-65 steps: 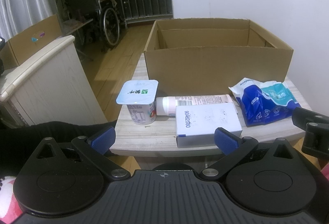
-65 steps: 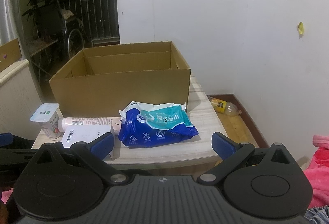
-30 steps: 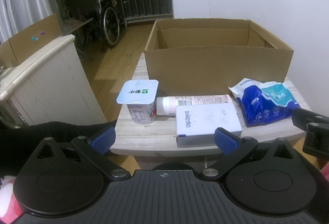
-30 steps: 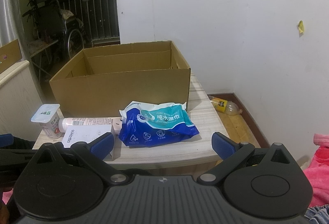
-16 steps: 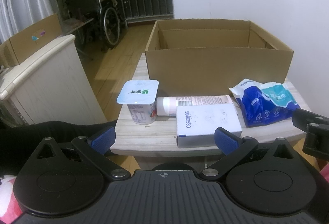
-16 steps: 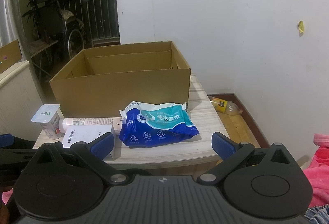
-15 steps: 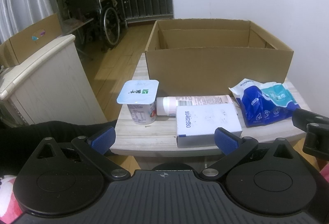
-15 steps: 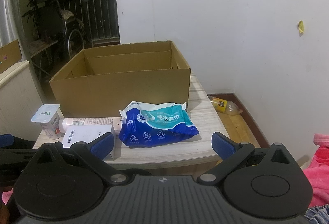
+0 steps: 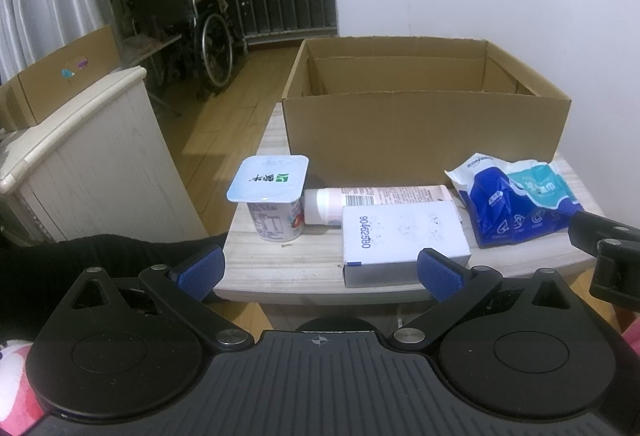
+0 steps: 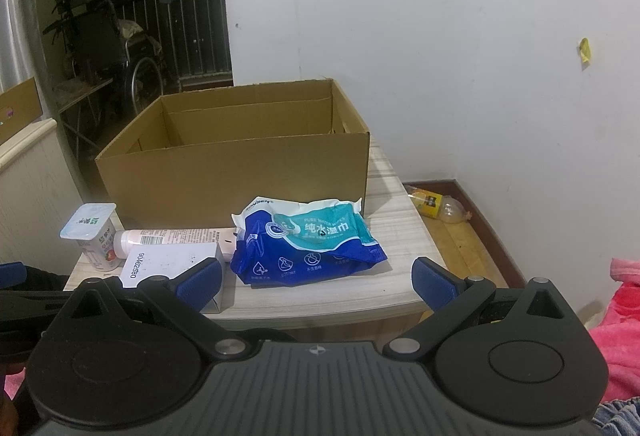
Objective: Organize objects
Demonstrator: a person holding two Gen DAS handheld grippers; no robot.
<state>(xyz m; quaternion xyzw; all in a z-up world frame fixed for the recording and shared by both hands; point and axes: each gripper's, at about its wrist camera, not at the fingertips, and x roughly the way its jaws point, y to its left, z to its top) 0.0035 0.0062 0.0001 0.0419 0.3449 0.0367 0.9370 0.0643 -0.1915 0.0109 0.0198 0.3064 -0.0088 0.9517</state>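
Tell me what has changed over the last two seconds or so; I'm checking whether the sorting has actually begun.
Nothing visibly changed. Both the left gripper and right gripper stay open short of the table, holding nothing. The yogurt cup, tube, white box and wipes pack lie where they were, in front of the cardboard box.

On your table (image 9: 280, 268) the cardboard box (image 9: 424, 139) takes the far half. Before it, from the left edge: the yogurt cup (image 9: 272, 203), then the tube (image 9: 380, 195) lying along the box's front wall with the small carton (image 9: 400, 240) just before it at the near edge. The wipes pack (image 10: 308, 244) lies toward the right edge.
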